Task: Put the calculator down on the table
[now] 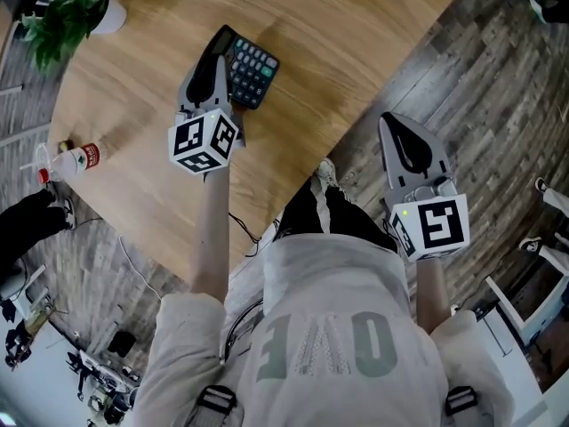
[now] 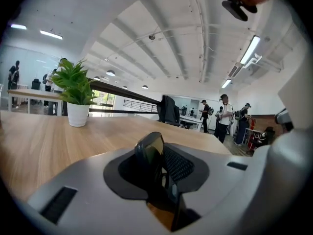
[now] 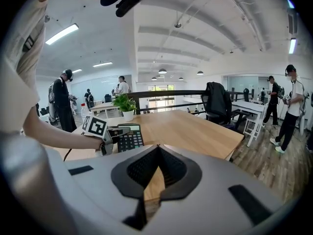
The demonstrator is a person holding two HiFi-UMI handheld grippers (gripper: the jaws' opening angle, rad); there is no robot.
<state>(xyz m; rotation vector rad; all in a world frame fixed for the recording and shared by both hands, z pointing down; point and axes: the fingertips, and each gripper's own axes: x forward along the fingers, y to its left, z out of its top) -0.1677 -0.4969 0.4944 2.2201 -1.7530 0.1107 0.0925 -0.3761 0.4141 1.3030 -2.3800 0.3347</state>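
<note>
One wooden table [image 1: 356, 52], two grippers, one potted plant [image 1: 67, 12], one calculator [image 1: 252, 71], one bottle [image 1: 76, 160] (head view only; its red label is unreadable). The left gripper [image 1: 218, 56] clamps the calculator's edge as it lies on the tabletop. The right gripper [image 1: 396, 127] is off the table's edge, jaws together, empty.

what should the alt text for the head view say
Seen from above, the left gripper holds a black calculator by its edge over a wooden table. The right gripper, shut and empty, hangs past the table's edge above the plank floor.
</note>
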